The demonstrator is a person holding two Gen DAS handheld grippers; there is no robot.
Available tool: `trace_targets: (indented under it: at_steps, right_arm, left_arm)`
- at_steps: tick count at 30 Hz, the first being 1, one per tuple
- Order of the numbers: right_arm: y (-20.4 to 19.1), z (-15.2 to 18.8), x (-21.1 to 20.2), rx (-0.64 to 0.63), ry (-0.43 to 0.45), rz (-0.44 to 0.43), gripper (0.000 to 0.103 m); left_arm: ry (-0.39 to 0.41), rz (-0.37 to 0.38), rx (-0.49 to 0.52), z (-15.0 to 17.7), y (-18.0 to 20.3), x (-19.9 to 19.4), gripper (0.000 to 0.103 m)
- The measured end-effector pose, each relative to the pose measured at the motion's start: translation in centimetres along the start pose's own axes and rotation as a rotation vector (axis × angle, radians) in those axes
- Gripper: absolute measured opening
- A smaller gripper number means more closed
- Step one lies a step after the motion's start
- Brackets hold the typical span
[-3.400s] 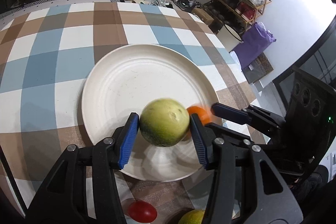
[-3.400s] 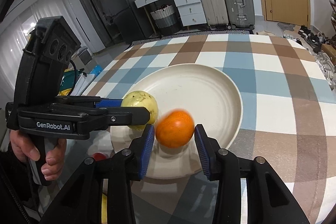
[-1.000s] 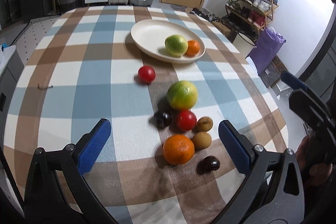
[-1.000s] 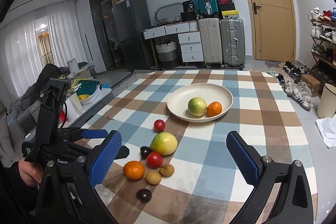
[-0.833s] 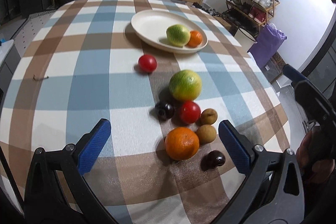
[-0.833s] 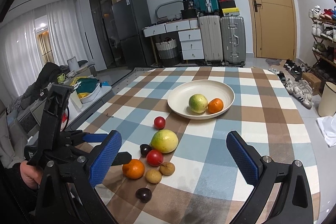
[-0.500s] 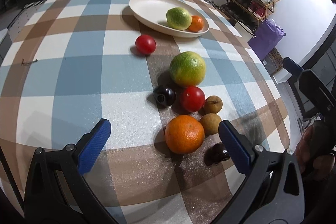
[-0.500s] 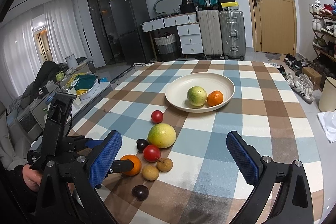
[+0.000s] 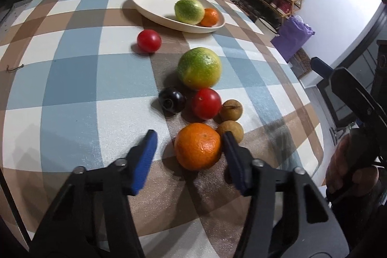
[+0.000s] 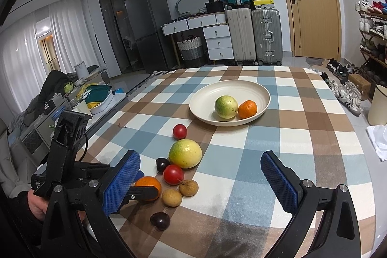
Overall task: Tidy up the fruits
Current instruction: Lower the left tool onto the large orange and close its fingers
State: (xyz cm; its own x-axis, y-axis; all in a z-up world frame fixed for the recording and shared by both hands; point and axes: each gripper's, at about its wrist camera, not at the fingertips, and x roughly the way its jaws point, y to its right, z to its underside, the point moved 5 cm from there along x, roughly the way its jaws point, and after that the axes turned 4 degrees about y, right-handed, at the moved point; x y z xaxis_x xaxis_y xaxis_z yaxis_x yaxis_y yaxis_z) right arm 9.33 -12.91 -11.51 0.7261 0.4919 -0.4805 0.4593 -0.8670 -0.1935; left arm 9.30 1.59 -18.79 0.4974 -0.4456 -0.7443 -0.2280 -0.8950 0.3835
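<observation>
Now the left gripper (image 9: 189, 145) is down among the loose fruit near the table's (image 9: 72, 79) near edge, and its jaws, which stood wide a moment ago, have just been closing around the big orange (image 9: 197, 146). The right pad sits at the orange's side; the left blue pad (image 9: 145, 158) is apart from the peel with a gap showing, so nothing is gripped. Compared with a second earlier, this gripper sits lower and closer to the fruit, tipped more steeply.

Just beside the orange lie two small brown fruits (image 9: 231, 119), a red tomato (image 9: 206, 103) and a dark plum (image 9: 172, 100); a large green-yellow citrus (image 9: 199, 71) sits behind them, and a second tomato (image 9: 149, 40) lies alone toward the plate. Another dark plum (image 10: 160, 221) rests nearest the table's front edge.

The cream plate (image 10: 208, 100), toward the far side, holds a green fruit (image 10: 226, 106) touching a small orange (image 10: 247, 109), as before.

The right gripper (image 10: 200, 181) hovers over the near edge with its jaws spread wide and holding nothing, much where it was.
</observation>
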Motion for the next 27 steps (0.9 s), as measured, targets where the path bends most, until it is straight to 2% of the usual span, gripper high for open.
trace_targets:
  at_steps: [1,2,27]
  right_arm:
    - [0.0,0.0,0.0,0.000,0.000,0.000,0.102]
    - [0.0,0.0,0.0,0.000,0.000,0.000,0.102]
    - [-0.2,0.0,1.2,0.026,-0.036,-0.026,0.102]
  left_arm:
    - [-0.005,0.033,-0.013,0.0,0.0,0.0,0.038]
    - [-0.005,0.044,-0.017,0.0,0.1,0.0,0.037]
    - [0.059,0.013,-0.031,-0.3,-1.7,-2.8,0.036]
